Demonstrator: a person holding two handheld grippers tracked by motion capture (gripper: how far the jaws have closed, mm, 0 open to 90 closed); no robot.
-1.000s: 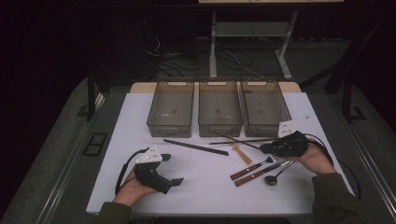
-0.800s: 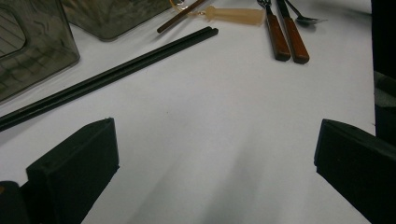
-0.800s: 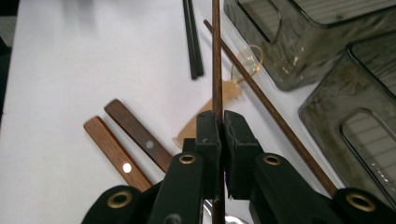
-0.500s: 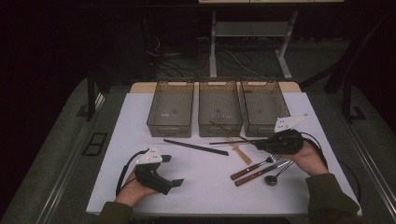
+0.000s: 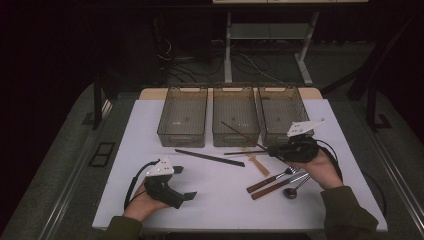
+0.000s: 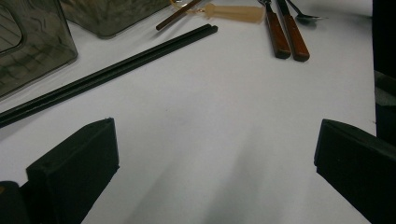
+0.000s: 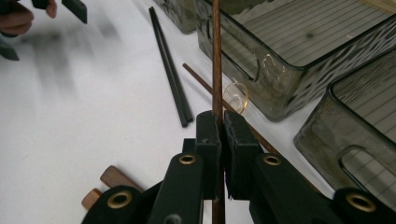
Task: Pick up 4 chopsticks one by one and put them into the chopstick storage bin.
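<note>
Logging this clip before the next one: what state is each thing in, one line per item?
Right hand-held gripper: shut on brown chopstick.
Brown chopstick: lifted, tip over the middle bin.
Second brown chopstick: flat on table.
Left hand-held gripper: open, nothing between jaws.
Black chopsticks: paired, flat on table.
Three bins: upright, look empty.
Wooden-handled cutlery: flat on table.
Spoon: flat on table.

The white desk carries three clear bins along its far edge, black chopsticks mid-desk, and wooden-handled cutlery with a spoon toward the right edge.
</note>
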